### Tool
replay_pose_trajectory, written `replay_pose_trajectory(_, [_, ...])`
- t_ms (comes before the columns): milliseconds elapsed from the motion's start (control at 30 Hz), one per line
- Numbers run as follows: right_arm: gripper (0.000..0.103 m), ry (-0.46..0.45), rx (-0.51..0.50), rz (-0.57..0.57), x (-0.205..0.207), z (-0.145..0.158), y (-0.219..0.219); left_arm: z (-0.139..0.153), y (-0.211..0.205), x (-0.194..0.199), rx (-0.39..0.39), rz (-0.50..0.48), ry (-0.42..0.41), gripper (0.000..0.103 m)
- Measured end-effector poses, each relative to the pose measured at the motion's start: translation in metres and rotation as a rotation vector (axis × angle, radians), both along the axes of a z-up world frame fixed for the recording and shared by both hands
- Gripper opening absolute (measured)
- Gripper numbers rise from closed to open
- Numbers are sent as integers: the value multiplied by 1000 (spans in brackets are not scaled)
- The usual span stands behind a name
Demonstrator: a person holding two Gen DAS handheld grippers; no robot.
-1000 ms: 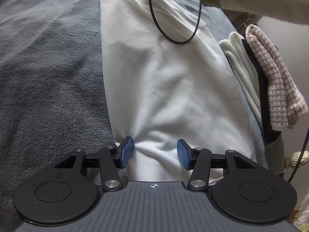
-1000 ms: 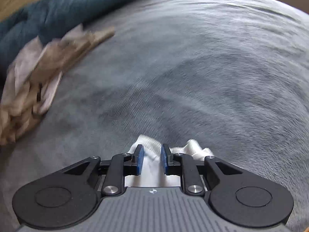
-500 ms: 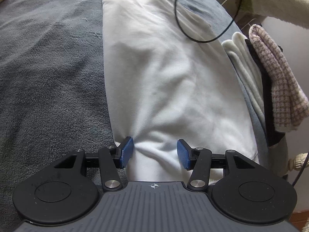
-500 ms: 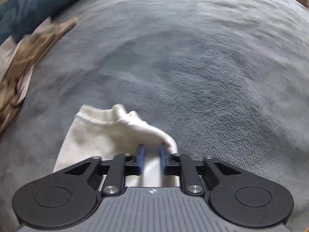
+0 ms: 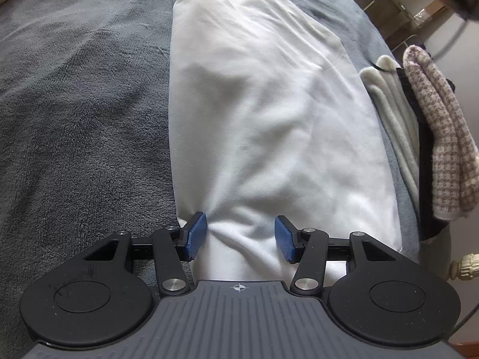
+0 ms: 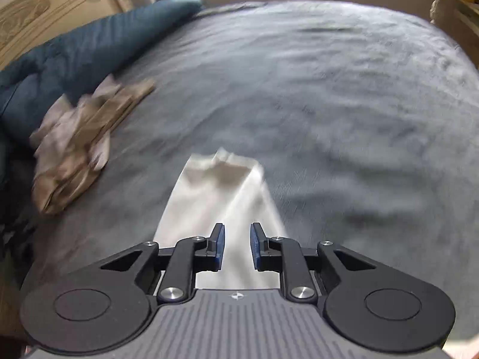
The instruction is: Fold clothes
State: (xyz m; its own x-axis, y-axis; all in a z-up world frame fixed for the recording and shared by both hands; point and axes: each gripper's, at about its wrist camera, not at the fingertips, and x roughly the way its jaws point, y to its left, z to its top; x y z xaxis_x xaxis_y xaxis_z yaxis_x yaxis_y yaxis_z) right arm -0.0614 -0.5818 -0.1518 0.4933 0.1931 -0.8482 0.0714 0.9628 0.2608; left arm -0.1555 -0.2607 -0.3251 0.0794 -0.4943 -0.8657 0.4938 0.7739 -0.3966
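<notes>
A long white garment lies folded lengthwise on the grey bed cover. My left gripper stands open at its near end. Both blue pads dig into the cloth, which puckers around the left one and bulges between them. In the right wrist view, blurred by motion, the far end of the white garment lies flat on the cover. My right gripper hovers above it, its jaws opening. Their pads are clear of the cloth seen through the gap.
Folded clothes are stacked at the bed's right edge: a cream piece, a dark one and a pink houndstooth one. A crumpled beige patterned garment and a teal quilt lie at the far left by the headboard.
My right gripper pulled the garment's end outward, let it go and rose, so the cloth now lies stretched out. The left gripper has stayed put. The dangling cable and sleeve left its view.
</notes>
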Motion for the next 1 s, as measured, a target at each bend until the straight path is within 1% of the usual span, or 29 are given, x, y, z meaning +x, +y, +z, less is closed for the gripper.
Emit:
replay_pose_trajectory(67, [20, 63, -9, 43, -32, -13, 26, 2, -3, 0, 17, -3, -3, 51])
replay_pose_trajectory(167, [20, 176, 3, 84, -69, -57, 61, 4, -6, -2, 35, -5, -7, 51])
replay_pose_trajectory(267, [20, 241, 3, 75, -100, -103, 83, 6, -7, -6, 51, -7, -10, 52])
replay_pose_trajectory(367, [20, 287, -21, 54, -135, -133, 93, 7, -9, -11, 78, -30, -20, 53])
replay_pose_trajectory(433, [20, 296, -2, 29, -165, -139, 94, 8, -11, -13, 94, -46, -22, 53])
replay_pose_trajectory(500, [19, 321, -12, 9, -191, -134, 96, 8, -13, -12, 103, -59, -20, 54])
replay_pose_trajectory(567, [19, 353, -3, -36, -210, -128, 96, 8, -15, -9, 111, -68, -11, 54])
replay_pose_trajectory(600, [19, 352, 5, -65, -215, -123, 96, 8, -16, -7, 116, -69, -3, 54])
replay_pose_trajectory(633, [21, 344, 16, -93, -219, -119, 97, 9, -17, -5, 121, -70, 5, 54])
replay_pose_trajectory(667, [21, 320, 33, -114, -219, -114, 98, 10, -18, -3, 127, -72, 13, 54])
replay_pose_trajectory(767, [21, 229, 65, -132, -207, -105, 109, 17, -22, 7, 162, -79, 22, 54])
replay_pose_trajectory(833, [21, 195, 75, -129, -199, -108, 121, 20, -27, 13, 216, -88, 17, 54])
replay_pose_trajectory(867, [21, 194, 85, -138, -199, -112, 126, 20, -28, 13, 250, -97, 21, 54])
replay_pose_trajectory(900, [21, 207, 87, -147, -202, -118, 132, 20, -27, 14, 285, -107, 28, 55])
replay_pose_trajectory(1000, [21, 271, 82, -182, -222, -137, 147, 8, -34, 24, 389, -125, 81, 55])
